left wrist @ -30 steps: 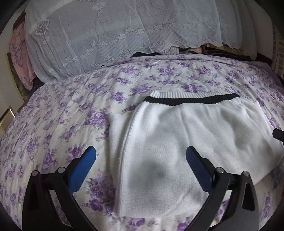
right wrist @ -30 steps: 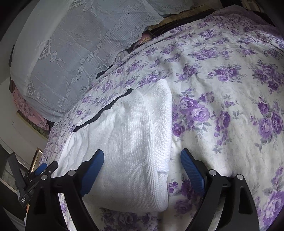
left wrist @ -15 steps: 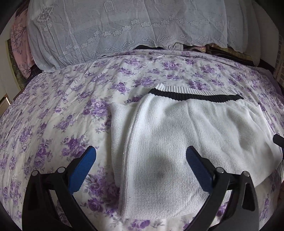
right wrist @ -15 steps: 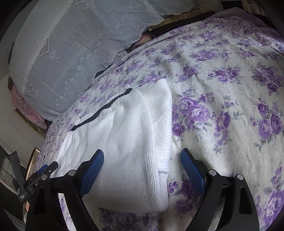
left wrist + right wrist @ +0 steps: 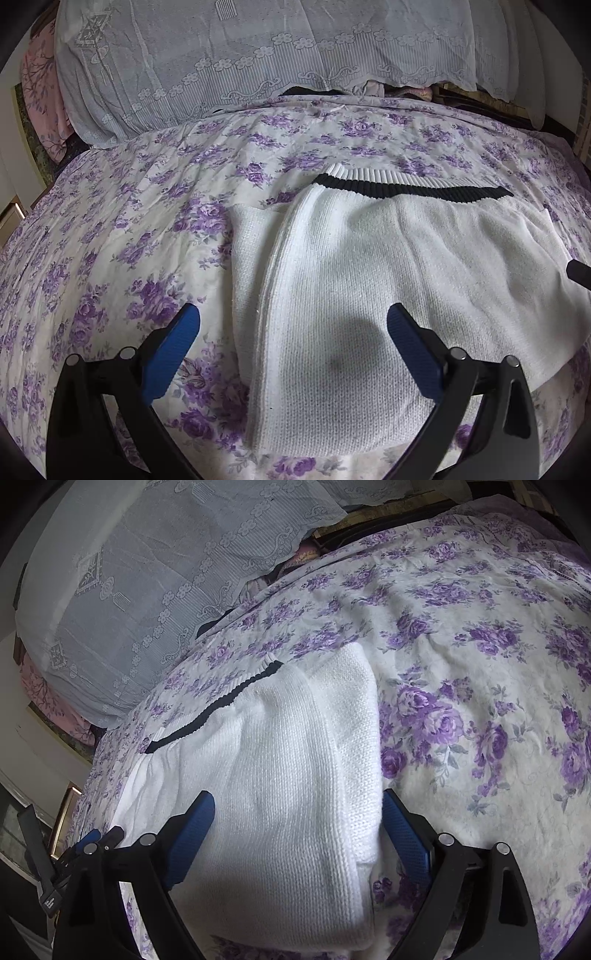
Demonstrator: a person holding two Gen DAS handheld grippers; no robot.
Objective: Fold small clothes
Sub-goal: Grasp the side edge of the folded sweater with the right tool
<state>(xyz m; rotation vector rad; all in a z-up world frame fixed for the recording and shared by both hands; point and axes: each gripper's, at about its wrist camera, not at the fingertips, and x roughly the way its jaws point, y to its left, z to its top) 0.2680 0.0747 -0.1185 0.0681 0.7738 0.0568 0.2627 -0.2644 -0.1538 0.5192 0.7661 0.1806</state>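
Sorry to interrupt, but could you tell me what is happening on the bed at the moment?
A person is folding a white knitted garment with a black-striped ribbed hem, using a hand-held claw in each hand. The garment lies on the purple floral bedspread with both sides already turned in. The left claw and the right claw are open, each hovering over a near corner of the garment, gripping nothing. A white lace cloth covers the pile behind.

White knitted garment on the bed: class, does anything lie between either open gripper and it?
Nothing visible does. The white knitted garment lies bare on the floral bedspread. The left gripper and the right gripper each hang open just over its near edge, with only knit and bedspread between the fingers.
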